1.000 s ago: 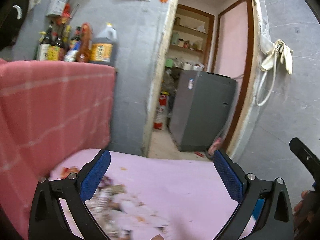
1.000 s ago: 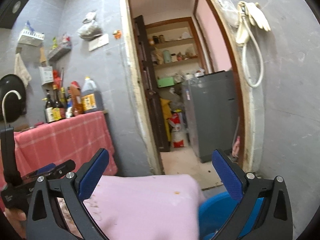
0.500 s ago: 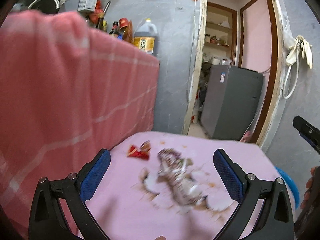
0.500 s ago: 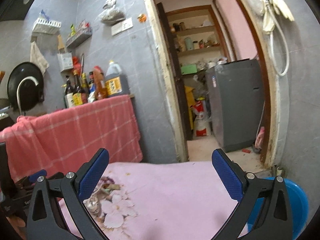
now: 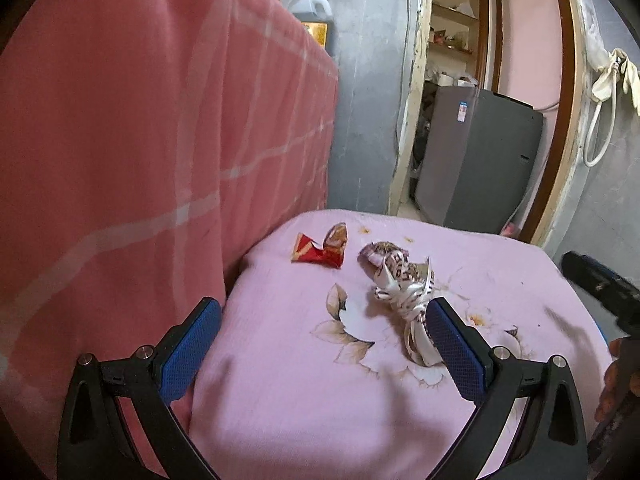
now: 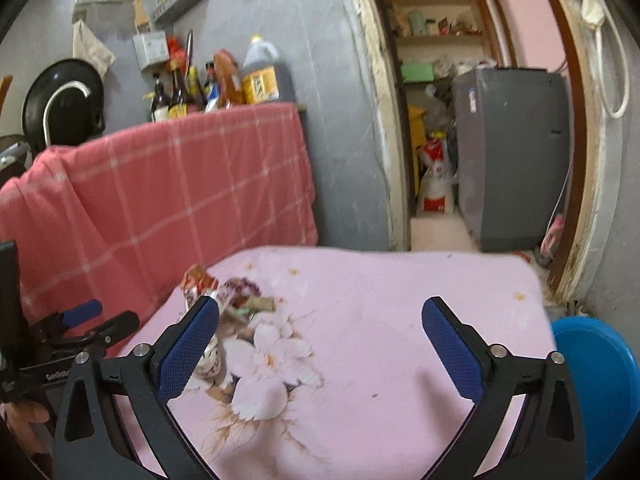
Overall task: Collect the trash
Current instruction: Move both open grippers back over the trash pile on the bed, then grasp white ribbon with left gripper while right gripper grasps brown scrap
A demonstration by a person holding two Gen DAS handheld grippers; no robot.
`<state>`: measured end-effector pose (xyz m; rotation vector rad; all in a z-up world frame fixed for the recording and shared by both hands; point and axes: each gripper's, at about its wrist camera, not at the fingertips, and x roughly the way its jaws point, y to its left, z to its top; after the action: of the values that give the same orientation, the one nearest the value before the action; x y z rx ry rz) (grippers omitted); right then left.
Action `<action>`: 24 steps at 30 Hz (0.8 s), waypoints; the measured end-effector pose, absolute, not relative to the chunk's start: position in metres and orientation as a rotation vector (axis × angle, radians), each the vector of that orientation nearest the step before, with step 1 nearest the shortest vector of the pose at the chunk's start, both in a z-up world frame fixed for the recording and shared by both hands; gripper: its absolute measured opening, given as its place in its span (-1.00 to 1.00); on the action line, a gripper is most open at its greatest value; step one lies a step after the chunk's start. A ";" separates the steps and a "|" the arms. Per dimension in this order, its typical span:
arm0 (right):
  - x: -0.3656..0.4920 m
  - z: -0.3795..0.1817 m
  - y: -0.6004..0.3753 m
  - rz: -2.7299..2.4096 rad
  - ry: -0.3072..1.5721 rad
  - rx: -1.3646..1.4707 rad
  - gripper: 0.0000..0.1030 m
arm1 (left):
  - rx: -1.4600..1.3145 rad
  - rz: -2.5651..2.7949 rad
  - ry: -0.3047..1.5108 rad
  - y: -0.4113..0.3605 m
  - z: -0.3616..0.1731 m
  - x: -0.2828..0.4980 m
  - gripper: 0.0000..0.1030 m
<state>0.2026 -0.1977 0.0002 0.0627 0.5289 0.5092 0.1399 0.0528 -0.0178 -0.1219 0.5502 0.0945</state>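
- Left gripper (image 5: pixel 322 338): jaws spread wide over the pink floral cloth (image 5: pixel 320 400), gripping nothing.
- Crumpled white printed wrapper (image 5: pixel 404 292) lies on the cloth just beside its right pad; a red wrapper (image 5: pixel 320 250) lies farther off, to the left.
- Right gripper (image 6: pixel 320 344): jaws wide but closing, nothing between them.
- Blue bin (image 6: pixel 600 392) stands at the cloth's right.

- Left black two-finger gripper with blue textured pads (image 5: pixel 320 342): jaws spread wide, pitched downward, nothing pinched between them.
- Right black two-finger gripper with blue textured pads (image 6: pixel 318 342): also pitched downward, jaws wide but closing, nothing clamped between them.
- Person's right hand (image 5: pixel 618 380): fingers partly visible at frame edge, wrapped on the handle.
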 end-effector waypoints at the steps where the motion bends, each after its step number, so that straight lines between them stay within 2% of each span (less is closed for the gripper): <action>1: 0.205 -0.003 -0.195 0.513 0.548 0.053 0.81 | -0.131 0.083 0.556 0.055 -0.019 0.142 0.87; 5: 0.221 -0.012 -0.187 0.521 0.625 0.029 0.54 | -0.185 0.026 0.587 0.057 -0.021 0.149 0.77; 8: 0.231 -0.017 -0.186 0.524 0.665 0.031 0.39 | -0.225 -0.017 0.623 0.054 -0.023 0.156 0.57; 17: 0.245 -0.022 -0.184 0.531 0.697 0.006 0.35 | -0.291 -0.099 0.732 0.040 -0.033 0.188 0.32; 23: 0.252 -0.026 -0.184 0.530 0.717 0.017 0.35 | -0.359 -0.140 0.813 0.040 -0.037 0.211 -0.19; 24: 0.253 -0.026 -0.184 0.531 0.721 0.017 0.35 | -0.373 -0.150 0.818 0.041 -0.036 0.212 -0.44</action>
<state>0.2532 -0.1839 -0.0263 0.0171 0.7206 0.5307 0.2121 0.0406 -0.0357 -0.3725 0.8184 -0.1500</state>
